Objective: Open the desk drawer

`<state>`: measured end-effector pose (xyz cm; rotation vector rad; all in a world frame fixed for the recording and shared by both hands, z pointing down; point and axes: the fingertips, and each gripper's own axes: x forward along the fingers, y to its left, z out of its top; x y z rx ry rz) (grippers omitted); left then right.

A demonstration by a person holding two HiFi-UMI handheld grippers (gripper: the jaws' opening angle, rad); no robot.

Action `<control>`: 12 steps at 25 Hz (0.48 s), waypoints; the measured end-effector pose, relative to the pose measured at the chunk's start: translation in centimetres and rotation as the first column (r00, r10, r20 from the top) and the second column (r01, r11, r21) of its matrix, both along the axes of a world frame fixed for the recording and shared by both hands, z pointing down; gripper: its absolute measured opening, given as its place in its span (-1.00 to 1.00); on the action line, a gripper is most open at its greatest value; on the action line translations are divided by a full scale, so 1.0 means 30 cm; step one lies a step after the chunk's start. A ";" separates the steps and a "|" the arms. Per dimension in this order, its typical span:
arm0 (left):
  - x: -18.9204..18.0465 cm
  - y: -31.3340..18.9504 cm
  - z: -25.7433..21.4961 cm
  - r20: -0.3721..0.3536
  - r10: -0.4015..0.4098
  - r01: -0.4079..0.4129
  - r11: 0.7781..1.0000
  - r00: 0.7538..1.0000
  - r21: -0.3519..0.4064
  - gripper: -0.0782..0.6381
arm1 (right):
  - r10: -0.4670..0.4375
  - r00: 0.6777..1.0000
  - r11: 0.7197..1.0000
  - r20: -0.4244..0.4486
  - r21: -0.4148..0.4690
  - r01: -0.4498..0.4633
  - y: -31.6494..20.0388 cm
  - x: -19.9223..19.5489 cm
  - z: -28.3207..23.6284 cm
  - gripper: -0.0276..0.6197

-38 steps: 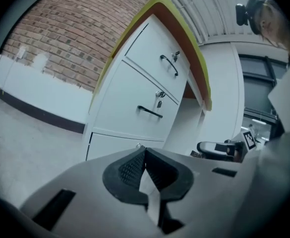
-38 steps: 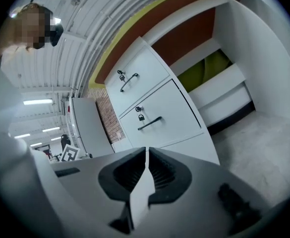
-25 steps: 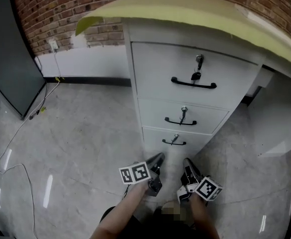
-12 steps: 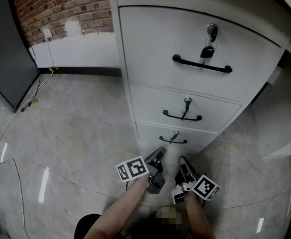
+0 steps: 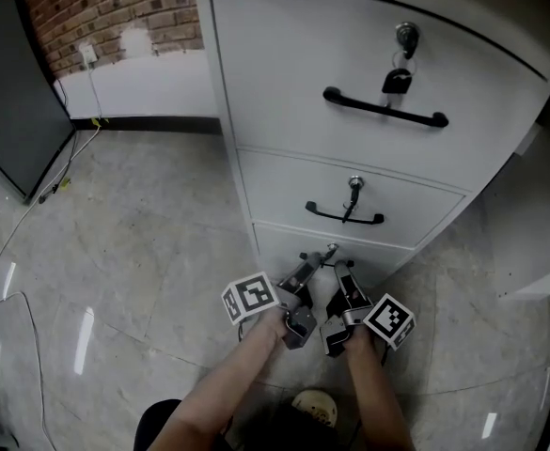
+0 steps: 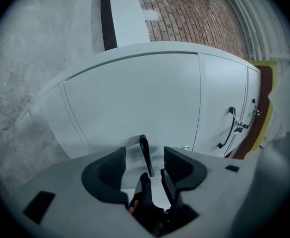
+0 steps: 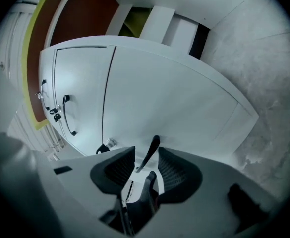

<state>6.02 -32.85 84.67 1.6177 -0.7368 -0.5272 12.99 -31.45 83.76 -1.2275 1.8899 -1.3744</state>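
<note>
A white drawer cabinet point(image 5: 284, 73) stands under the desk with three shut drawers, each with a black handle. Both grippers are low at the bottom drawer point(image 5: 273, 241). My left gripper point(image 5: 305, 263) and right gripper point(image 5: 343, 269) sit side by side at its handle. In the left gripper view the black handle point(image 6: 144, 148) stands between the open jaws of the left gripper point(image 6: 145, 155), clear of both pads. The right gripper point(image 7: 145, 157) likewise straddles the handle point(image 7: 153, 147) without pressing it. Both sets of jaws have just been opening.
The middle drawer's handle point(image 5: 344, 216) and the top drawer's handle point(image 5: 385, 107) are above, with a key point(image 5: 397, 78) hanging from the top lock. A dark panel point(image 5: 11, 83) and cables point(image 5: 30, 224) lie left on the grey floor. A white desk panel point(image 5: 538, 233) stands right.
Both grippers have moved forward and down to the bottom drawer's handle, and their jaws have gone from shut to open around it. The head view has come closer to the cabinet.
</note>
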 end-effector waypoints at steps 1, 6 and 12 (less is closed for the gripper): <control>0.004 -0.005 0.004 0.000 -0.002 0.002 1.000 1.000 -0.011 -0.12 | 0.011 1.000 1.000 0.022 -0.012 -0.011 -0.012 0.000 0.004 -0.45; 0.006 -0.009 0.022 0.049 -0.012 0.013 1.000 0.999 -0.001 -0.36 | 0.075 0.984 0.997 0.159 -0.046 -0.069 -0.023 0.011 0.025 -0.59; 0.007 -0.009 0.004 0.012 -0.032 0.031 0.999 0.999 0.009 -0.59 | 0.082 0.958 0.994 0.274 -0.087 -0.061 -0.022 0.002 0.032 -0.78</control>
